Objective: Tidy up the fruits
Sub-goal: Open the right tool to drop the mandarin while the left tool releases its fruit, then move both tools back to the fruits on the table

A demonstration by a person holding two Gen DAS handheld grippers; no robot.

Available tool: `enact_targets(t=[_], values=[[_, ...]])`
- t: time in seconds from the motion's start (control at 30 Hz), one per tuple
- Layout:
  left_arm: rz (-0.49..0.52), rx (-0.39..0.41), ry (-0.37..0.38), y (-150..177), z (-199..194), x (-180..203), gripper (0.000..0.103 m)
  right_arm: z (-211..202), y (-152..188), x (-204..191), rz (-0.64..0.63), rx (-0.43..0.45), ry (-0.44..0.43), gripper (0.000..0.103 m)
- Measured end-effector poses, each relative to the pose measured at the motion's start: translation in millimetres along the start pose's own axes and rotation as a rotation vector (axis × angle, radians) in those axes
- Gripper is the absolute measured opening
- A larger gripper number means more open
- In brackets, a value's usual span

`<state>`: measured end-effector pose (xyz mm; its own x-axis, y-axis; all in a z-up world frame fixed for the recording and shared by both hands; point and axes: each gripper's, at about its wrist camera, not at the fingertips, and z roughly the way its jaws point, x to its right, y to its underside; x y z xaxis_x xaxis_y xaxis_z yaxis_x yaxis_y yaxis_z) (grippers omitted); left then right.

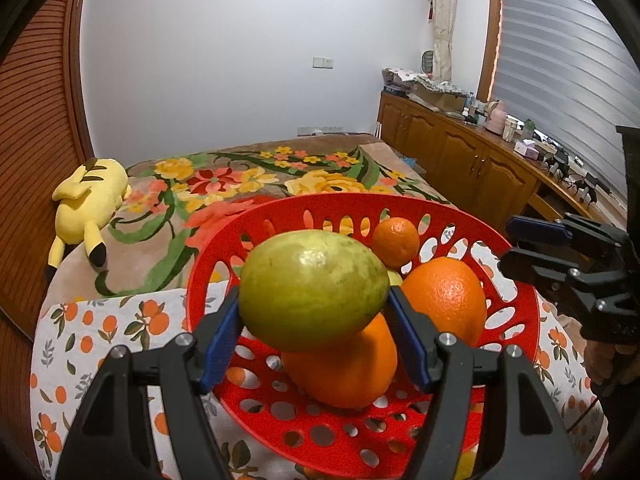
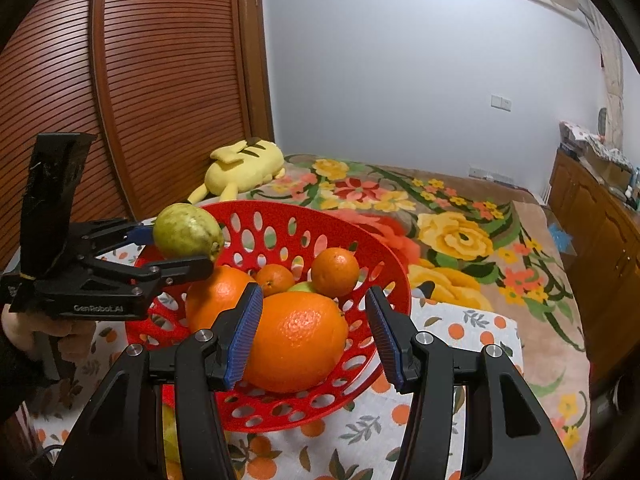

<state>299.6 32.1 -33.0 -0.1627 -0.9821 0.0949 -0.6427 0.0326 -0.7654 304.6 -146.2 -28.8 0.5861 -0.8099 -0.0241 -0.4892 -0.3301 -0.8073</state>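
Your left gripper [image 1: 314,316] holds the green-yellow oval guava [image 1: 314,290] over the red perforated plastic basket [image 1: 516,280]; lower it into a gap beside the oranges, then release. Your right gripper [image 2: 314,340] is open, empty.

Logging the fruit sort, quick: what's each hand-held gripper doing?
Left hand-held gripper: shut on the green guava.
Right hand-held gripper: open, holding nothing.

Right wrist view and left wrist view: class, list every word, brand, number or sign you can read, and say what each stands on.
"GenRobot.AI": in pale letters on the black body of the left gripper, seen in the right wrist view.
Boxes and bottles on the wooden cabinet: any labels are too small and blurred to read.
Nothing else legible in either view.
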Motion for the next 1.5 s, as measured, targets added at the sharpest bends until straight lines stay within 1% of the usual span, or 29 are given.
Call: enact_targets(t=[0.1, 0.2, 0.3, 0.47, 0.73, 1.03, 1.3, 1.5], values=[[-0.003, -0.030, -0.005, 1.0, 5.5, 0.0, 0.070, -1.3, 1.4, -0.4, 0.001, 0.000, 0.000, 0.055], [-0.001, -0.020, -0.013, 1.8, 1.8, 3.0, 0.071, -4.5, 4.2, -0.9, 0.003, -0.001, 0.002, 0.055], [0.002, -0.004, -0.021, 1.6, -5.8, 4.7, 0.074, -9.5, 6.7, -2.7, 0.006, -0.001, 0.004, 0.055], [0.002, 0.015, -0.032, 2.8, -19.4, 4.0, 0.075, -21.2, 10.2, -7.8, 0.005, 0.002, 0.010, 0.055], [0.008, 0.043, -0.021, 12.4, -48.9, 8.1, 0.075, -42.8, 17.9, -22.1, 0.007, 0.011, 0.016, 0.055], [0.001, 0.057, -0.006, 40.2, -81.5, 13.7, 0.076, -58.5, 39.3, -37.5, 0.039, 0.007, 0.013, 0.055], [0.000, 0.035, 0.002, 74.6, -96.6, 21.4, 0.076, -72.4, 66.5, -50.4, 0.078, -0.002, 0.016, 0.056], [-0.001, 0.003, 0.013, 101.5, -100.8, 30.6, 0.076, -79.6, 87.1, -53.9, 0.104, -0.014, 0.015, 0.056]])
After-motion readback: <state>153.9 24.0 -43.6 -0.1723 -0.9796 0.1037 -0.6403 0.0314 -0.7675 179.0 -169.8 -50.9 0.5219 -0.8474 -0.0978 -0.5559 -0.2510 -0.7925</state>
